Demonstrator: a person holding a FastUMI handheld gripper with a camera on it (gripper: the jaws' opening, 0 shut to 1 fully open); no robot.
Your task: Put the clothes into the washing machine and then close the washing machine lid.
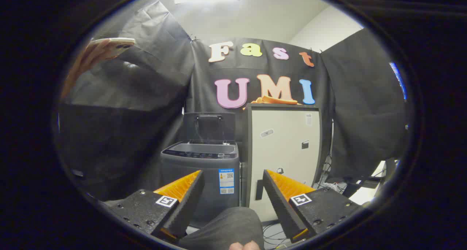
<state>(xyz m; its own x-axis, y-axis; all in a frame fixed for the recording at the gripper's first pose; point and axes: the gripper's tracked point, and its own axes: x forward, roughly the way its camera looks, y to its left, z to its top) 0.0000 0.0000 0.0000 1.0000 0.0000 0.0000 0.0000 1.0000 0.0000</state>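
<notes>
Fingers apart, washing machine lid up

**Greys, cream and a flash of orange**

The washing machine is showing dark grey all over, its raised lid reading near-black, and a blue-and-white sticker is standing out on its front. The cabinet beside it is glowing cream with a dark edge. On top, the clothes are shining bright orange. The open gripper is carrying black-and-white square markers. A grey sleeve is filling the gap between the fingers. A phone is gleaming pinkish-gold.
</notes>
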